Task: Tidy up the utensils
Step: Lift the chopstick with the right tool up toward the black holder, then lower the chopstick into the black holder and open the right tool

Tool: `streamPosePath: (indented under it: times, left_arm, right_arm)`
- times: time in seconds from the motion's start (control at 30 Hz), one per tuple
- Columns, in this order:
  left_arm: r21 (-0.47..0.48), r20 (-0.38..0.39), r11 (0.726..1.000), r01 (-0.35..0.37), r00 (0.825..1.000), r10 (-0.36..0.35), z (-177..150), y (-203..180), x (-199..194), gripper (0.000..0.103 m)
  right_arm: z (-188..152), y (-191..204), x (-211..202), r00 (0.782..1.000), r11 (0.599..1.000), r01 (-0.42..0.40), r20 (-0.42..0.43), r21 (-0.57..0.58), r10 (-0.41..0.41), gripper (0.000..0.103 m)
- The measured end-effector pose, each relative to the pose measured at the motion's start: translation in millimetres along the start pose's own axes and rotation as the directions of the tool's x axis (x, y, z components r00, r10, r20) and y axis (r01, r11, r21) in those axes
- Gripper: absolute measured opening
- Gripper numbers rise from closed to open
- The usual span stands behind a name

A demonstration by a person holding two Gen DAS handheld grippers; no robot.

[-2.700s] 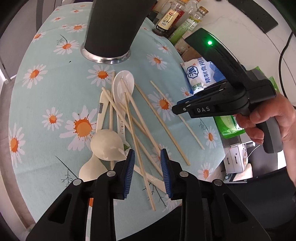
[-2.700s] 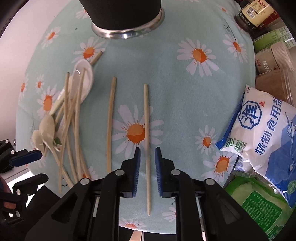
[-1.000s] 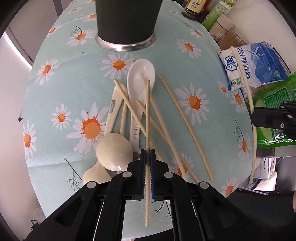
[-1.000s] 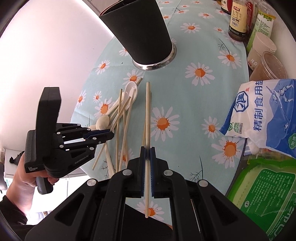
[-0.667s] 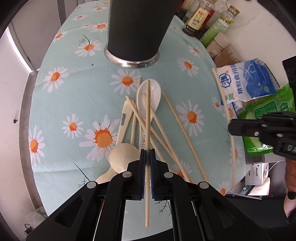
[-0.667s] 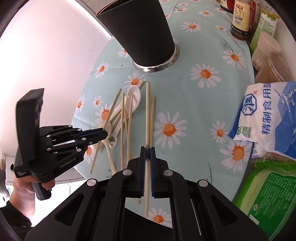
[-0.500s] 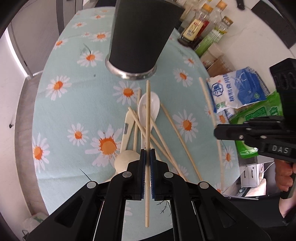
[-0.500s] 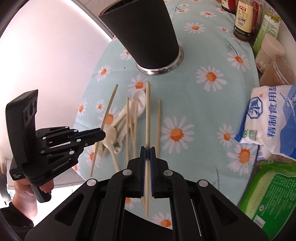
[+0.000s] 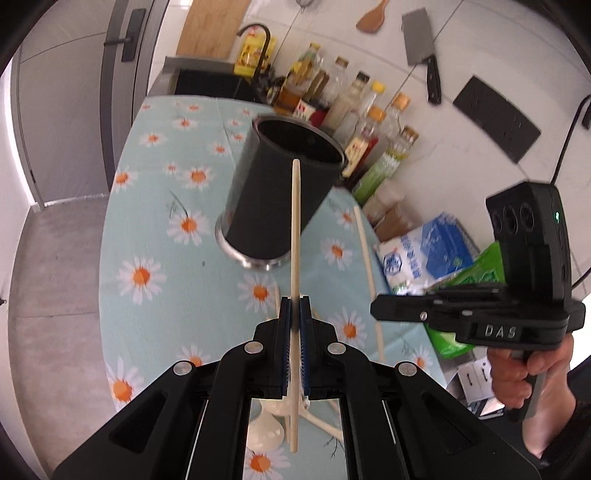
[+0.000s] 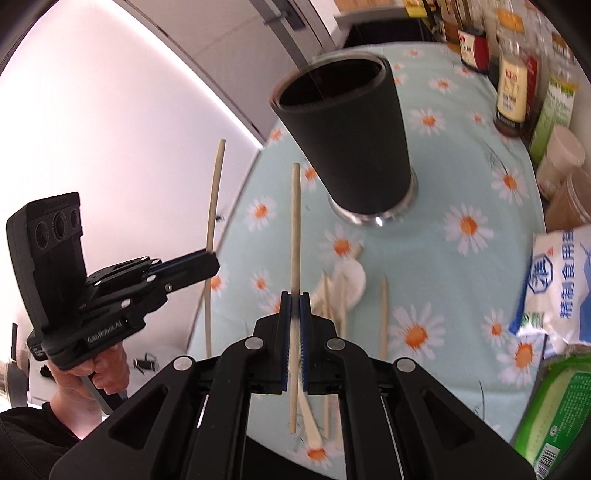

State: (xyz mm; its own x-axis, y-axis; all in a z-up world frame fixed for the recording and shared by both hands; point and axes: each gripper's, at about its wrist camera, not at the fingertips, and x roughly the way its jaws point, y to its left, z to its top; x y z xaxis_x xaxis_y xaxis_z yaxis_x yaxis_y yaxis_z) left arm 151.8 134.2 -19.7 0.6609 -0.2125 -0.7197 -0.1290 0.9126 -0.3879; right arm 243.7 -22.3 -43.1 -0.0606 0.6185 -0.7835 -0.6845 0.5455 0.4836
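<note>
A kitchen corner with white tiled walls frames the scene: a steel cleaver (image 9: 421, 35) and a wooden spatula (image 9: 371, 16) hang above a row of glass sauce and oil bottles (image 9: 354, 107) lined along the far edge of the table (image 9: 122, 295), which is covered in a pale teal cloth printed with orange-centred daisies. On that cloth stands a tall black tapered utensil holder with a shiny steel base (image 9: 280, 192), its mouth open and dark inside. At the right edge of the table lie a blue-and-white bag of salt (image 10: 557, 280) and a green plastic packet (image 10: 554, 406).

The left tool (image 9: 294, 317) is raised above the table and clenched on a pale bamboo chopstick (image 9: 295, 258), which runs straight forward between the blue pads; in the left wrist view its tip overlaps the holder's rim. The right tool (image 10: 294, 310) is likewise clamped on a second bamboo chopstick (image 10: 294, 236), whose tip lies just left of the holder's wall in the right wrist view. Each tool shows in the other's camera with its stick pointing upward.

On the cloth near the holder lies a loose heap of more bamboo chopsticks (image 10: 384, 317) and a white ceramic soup spoon (image 10: 351, 277). Cream-coloured spoons (image 9: 269, 424) show below the left tool.
</note>
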Motion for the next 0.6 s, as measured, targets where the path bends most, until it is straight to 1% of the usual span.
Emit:
streamPosePath:
  times: [0.1,0.17,0.27,0.4,0.5,0.6]
  left_arm:
    - [0.012,0.069,1.0,0.022,0.997,-0.023,13,0,-11,0.004]
    - [0.018,0.126,0.999,0.038,0.991,-0.04,23,0,-18,0.004]
    - [0.034,0.197,0.998,0.056,0.978,-0.062,36,-3,-27,0.004]
    - [0.058,0.271,0.996,0.072,0.959,-0.085,57,-7,-29,0.004]
    - [0.077,0.313,0.994,0.076,0.945,-0.097,72,-9,-29,0.004]
    - [0.097,0.366,0.993,0.074,0.925,-0.105,90,-11,-27,0.004]
  right_arm:
    - [7,8,-9,0.997,1.0,-0.016,0.071,-0.025,0.017,0.005]
    - [14,13,-15,0.992,0.999,-0.019,0.121,-0.045,0.024,0.005]
    - [25,16,-25,0.976,0.998,-0.033,0.215,-0.06,0.046,0.005]
    - [45,13,-40,0.942,0.996,-0.038,0.329,-0.076,0.062,0.005]
    - [61,11,-51,0.907,0.996,-0.034,0.417,-0.078,0.063,0.006]
    - [77,7,-58,0.877,0.997,-0.031,0.476,-0.069,0.061,0.006]
